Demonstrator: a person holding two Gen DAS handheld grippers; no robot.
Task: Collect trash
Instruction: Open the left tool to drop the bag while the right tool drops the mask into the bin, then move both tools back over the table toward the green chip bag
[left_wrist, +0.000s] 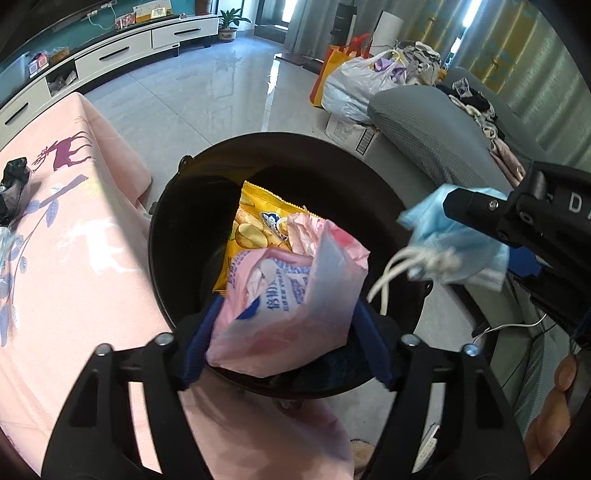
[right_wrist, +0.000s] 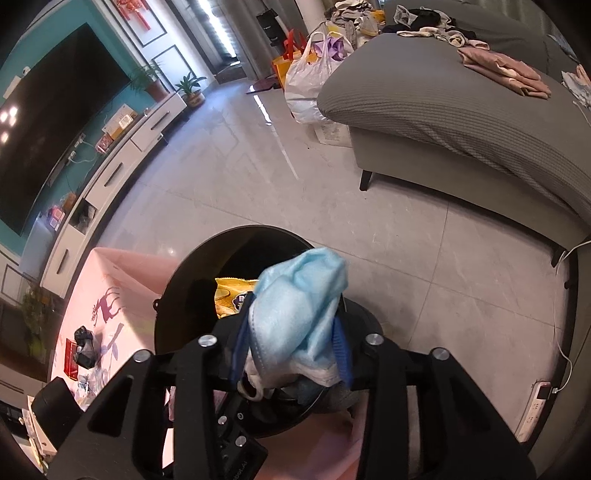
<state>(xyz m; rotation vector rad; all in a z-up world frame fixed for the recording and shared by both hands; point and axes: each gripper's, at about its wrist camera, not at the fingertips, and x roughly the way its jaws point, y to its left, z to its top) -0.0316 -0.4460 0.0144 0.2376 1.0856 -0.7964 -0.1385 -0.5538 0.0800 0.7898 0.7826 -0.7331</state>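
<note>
A round black trash bin (left_wrist: 177, 236) stands on the floor beside the pink-clothed table (left_wrist: 74, 258); a yellow chip bag (left_wrist: 255, 225) lies inside it. My left gripper (left_wrist: 284, 339) is shut on a pink plastic wrapper (left_wrist: 291, 295) and holds it over the bin's near rim. My right gripper (right_wrist: 291, 347) is shut on a crumpled blue face mask (right_wrist: 299, 306) with white ear loops, held above the bin (right_wrist: 184, 295). In the left wrist view the mask (left_wrist: 443, 236) hangs at the bin's right edge.
A crumpled black bag (left_wrist: 14, 184) and other litter lie on the table (right_wrist: 92, 295). A grey sofa (right_wrist: 461, 110) with clothes, plastic bags (right_wrist: 310, 81), a TV cabinet (left_wrist: 129, 51) and a power strip (right_wrist: 535, 410) surround the tiled floor.
</note>
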